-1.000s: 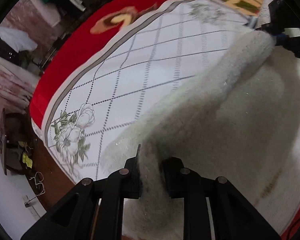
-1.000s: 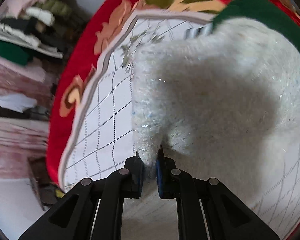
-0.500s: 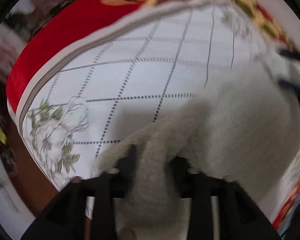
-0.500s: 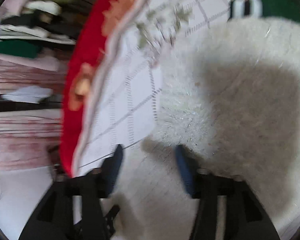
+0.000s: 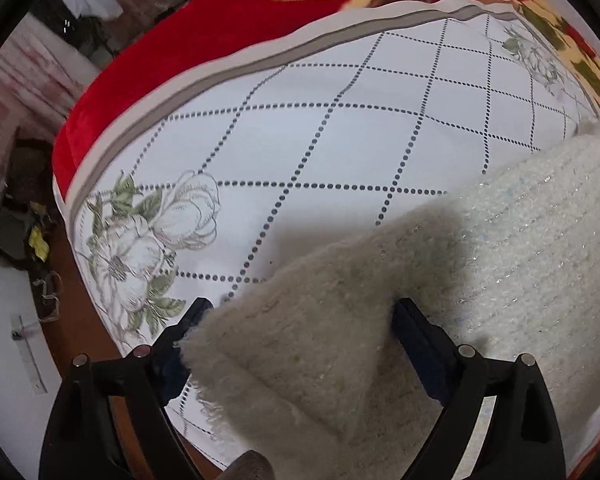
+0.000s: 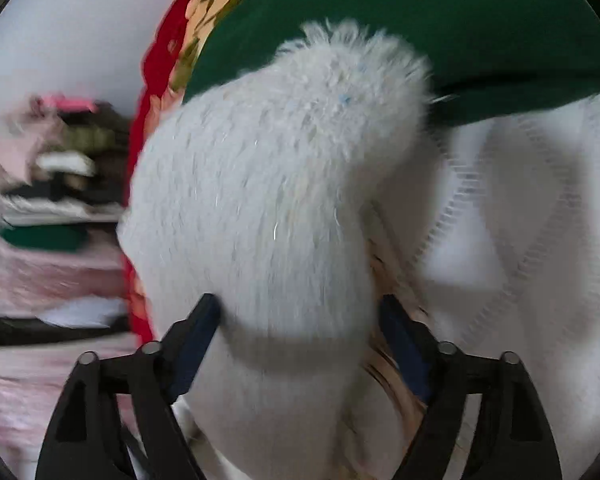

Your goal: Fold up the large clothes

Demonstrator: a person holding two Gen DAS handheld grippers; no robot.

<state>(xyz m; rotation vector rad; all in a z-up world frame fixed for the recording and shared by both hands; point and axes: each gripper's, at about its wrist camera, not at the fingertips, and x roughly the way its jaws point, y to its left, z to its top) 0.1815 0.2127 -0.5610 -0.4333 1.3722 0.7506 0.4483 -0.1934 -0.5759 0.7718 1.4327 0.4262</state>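
The fluffy white knitted garment [image 5: 480,264] lay on the white dotted-diamond bedsheet [image 5: 340,140]. The left gripper [image 5: 300,320] stood spread wide, a garment corner lying loose between its fingers. The right gripper [image 6: 300,316] also gaped, fuzzy fabric [image 6: 260,200] bulging between its fingers, ungripped.

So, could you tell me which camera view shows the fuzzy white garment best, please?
The left wrist view: the fuzzy white garment is sharp there, lying on the white checked cloth, one corner between the spread fingers of the left gripper. The right wrist view shows only a blurred close-up mound filling the open right gripper.
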